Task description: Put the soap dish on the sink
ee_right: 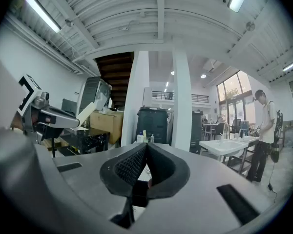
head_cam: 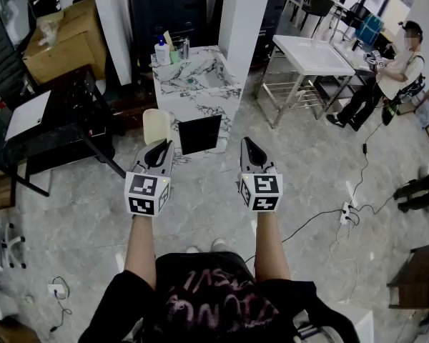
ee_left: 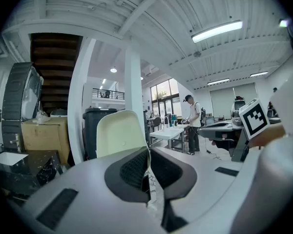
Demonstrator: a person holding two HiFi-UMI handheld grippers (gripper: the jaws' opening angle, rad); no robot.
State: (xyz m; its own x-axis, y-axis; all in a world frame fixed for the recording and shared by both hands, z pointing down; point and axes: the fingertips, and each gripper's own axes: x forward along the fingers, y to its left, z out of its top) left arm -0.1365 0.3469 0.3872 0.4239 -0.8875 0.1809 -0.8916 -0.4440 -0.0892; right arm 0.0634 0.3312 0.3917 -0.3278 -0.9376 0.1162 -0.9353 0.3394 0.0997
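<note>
White marble-veined sink cabinet (head_cam: 207,95) stood ahead, far of both grippers, beside white pillar (head_cam: 239,13). White basin table on steel legs (head_cam: 311,54) sat far right, person (head_cam: 390,73) next to it. Brown cardboard box (head_cam: 61,45) sat far left. Left gripper (head_cam: 159,147) (ee_left: 147,152) was clamped on edge of pale cream oval soap dish (head_cam: 156,125) (ee_left: 119,133), held upright in air, near side of cabinet, not touching it. Right gripper (head_cam: 249,147) (ee_right: 145,150) had jaws pressed together, nothing between. White bottle with blue cap (head_cam: 162,51) stood on cabinet's far left corner.
</note>
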